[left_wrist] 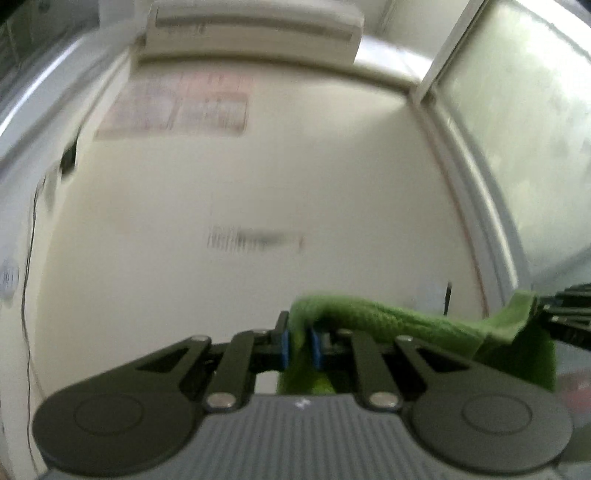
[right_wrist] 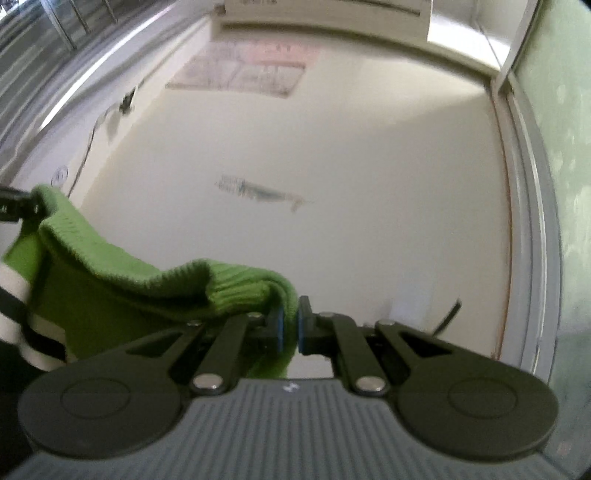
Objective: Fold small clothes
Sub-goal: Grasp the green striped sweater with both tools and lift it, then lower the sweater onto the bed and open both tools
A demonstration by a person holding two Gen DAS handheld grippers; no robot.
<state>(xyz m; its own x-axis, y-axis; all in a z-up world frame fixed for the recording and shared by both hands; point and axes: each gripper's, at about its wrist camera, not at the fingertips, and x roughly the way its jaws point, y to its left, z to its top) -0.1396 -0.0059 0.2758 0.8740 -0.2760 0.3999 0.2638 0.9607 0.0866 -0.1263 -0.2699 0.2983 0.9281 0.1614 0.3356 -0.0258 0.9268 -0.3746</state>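
A green knitted garment [left_wrist: 406, 325] with a ribbed edge hangs in the air, stretched between my two grippers. My left gripper [left_wrist: 300, 345] is shut on one corner of it, blue pads pinching the cloth. Across the sagging edge, at the right border of the left wrist view, the right gripper's black fingers [left_wrist: 565, 314] hold the other corner. In the right wrist view my right gripper [right_wrist: 290, 328] is shut on the green garment [right_wrist: 147, 284], which runs left to the left gripper's fingers [right_wrist: 14, 206]. White and black stripes [right_wrist: 18, 317] show lower on the cloth. Both grippers point up toward the wall.
A cream wall [left_wrist: 240, 206] fills both views, with an air conditioner [left_wrist: 255, 26] high up and a poster [left_wrist: 177, 107] beneath it. A frosted glass window with a metal frame [left_wrist: 517, 147] stands on the right. A thin cable [left_wrist: 27, 280] runs down the left wall.
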